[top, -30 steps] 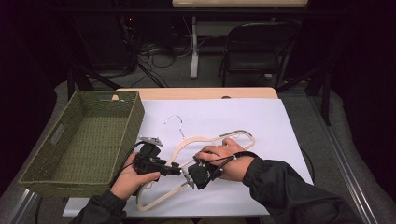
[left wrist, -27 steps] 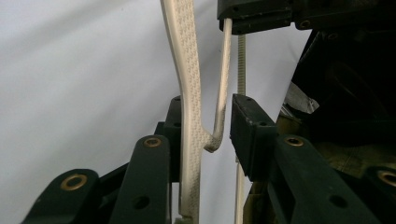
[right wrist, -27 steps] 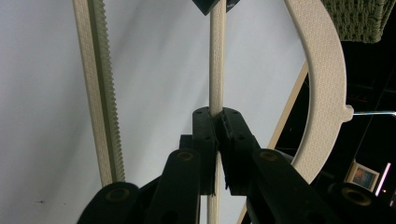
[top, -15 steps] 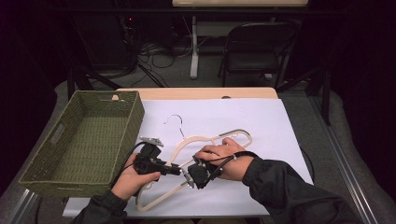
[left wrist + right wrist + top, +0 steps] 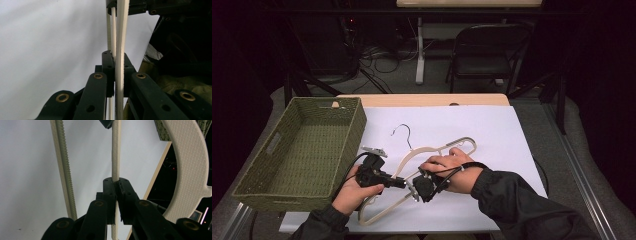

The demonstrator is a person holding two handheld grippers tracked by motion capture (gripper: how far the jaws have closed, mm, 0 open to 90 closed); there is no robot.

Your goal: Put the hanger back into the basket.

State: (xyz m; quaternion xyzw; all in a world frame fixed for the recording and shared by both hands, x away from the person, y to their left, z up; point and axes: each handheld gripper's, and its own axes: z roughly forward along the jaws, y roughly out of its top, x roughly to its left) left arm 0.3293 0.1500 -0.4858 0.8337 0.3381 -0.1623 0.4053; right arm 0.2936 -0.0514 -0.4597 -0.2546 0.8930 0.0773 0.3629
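From the high view, your hanger (image 5: 432, 152) is a cream-coloured one with a thin metal hook (image 5: 403, 132) pointing away from you. It lies on the white sheet (image 5: 507, 145) that covers the table (image 5: 422, 100), just right of the green woven basket (image 5: 297, 150). Your left gripper (image 5: 401, 183) and right gripper (image 5: 413, 191) meet near the hanger's lower bar, almost tip to tip, with your hands close together over the near part of the sheet. The basket's near corner sits just beside your left hand (image 5: 354, 187); its inside looks bare. Beyond the table a dark folding chair (image 5: 484, 55) and loose cables (image 5: 377, 55) lie on the floor, well apart from your work.

In the left gripper view, your left gripper (image 5: 117, 60) pinches a cream bar of the hanger (image 5: 120, 32) between its black jaws, the pads pressed against it from both sides. A second, ribbed bar (image 5: 109, 32) runs just behind it. The right gripper's dark body (image 5: 180, 37) crowds in at the upper right.

In the right gripper view, your right gripper (image 5: 116, 185) is clamped on a thin textured bar (image 5: 116, 150) of the hanger, jaws pressed tight on it. A ribbed bar (image 5: 62, 170) runs at the left, apart from the jaws, and the broad curved shoulder (image 5: 190, 165) of the hanger arcs at the right. A corner of the basket (image 5: 162, 130) shows at the top.
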